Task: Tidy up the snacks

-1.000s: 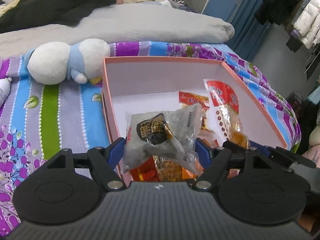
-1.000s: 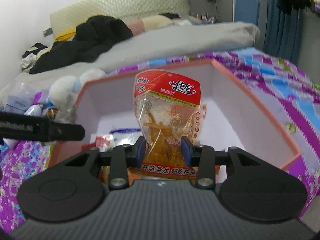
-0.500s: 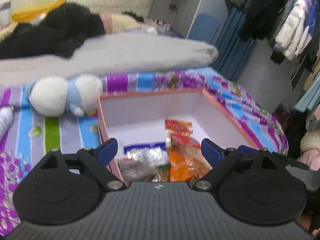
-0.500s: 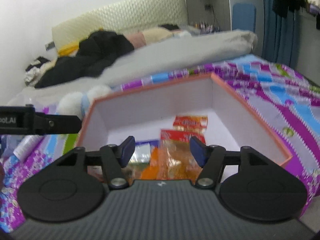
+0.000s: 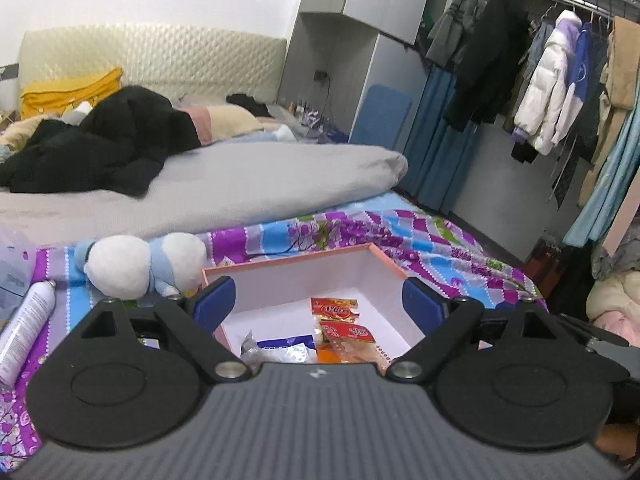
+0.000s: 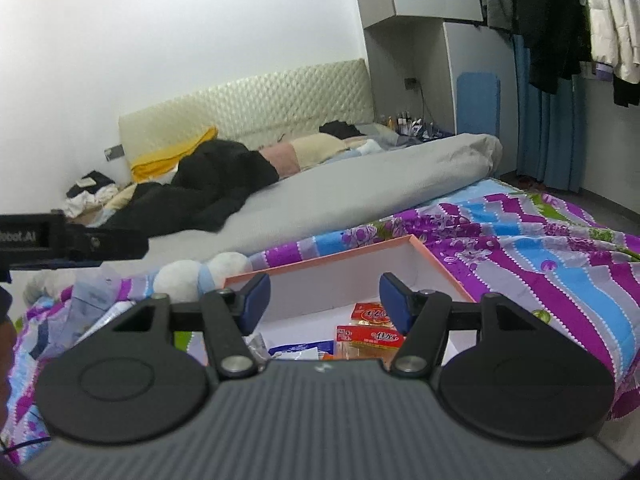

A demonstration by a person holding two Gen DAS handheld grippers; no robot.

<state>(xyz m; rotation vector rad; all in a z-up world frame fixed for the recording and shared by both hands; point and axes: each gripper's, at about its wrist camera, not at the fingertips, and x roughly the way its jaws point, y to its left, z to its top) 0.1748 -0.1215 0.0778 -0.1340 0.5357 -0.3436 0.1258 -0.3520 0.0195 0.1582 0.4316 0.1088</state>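
A pink box (image 5: 296, 266) with a white inside sits on the patterned bedspread; it also shows in the right wrist view (image 6: 332, 258). Several snack packets lie in it: red-topped packs (image 5: 347, 330) (image 6: 370, 336), a clear crinkled bag (image 5: 250, 348) and a blue-and-white pack (image 5: 286, 342). My left gripper (image 5: 318, 306) is open and empty, held above the box's near side. My right gripper (image 6: 324, 300) is open and empty, also above the box. The near part of the box is hidden behind both grippers.
A white and blue plush toy (image 5: 140, 266) lies just left of the box. A white spray can (image 5: 26, 326) lies further left. A grey duvet (image 5: 208, 188) with black clothes is behind. Hanging coats (image 5: 548, 88) and blue curtains are at the right.
Both grippers opened and let their snack packets drop into the box. Both then lifted up and back, so the box looks smaller and lower.
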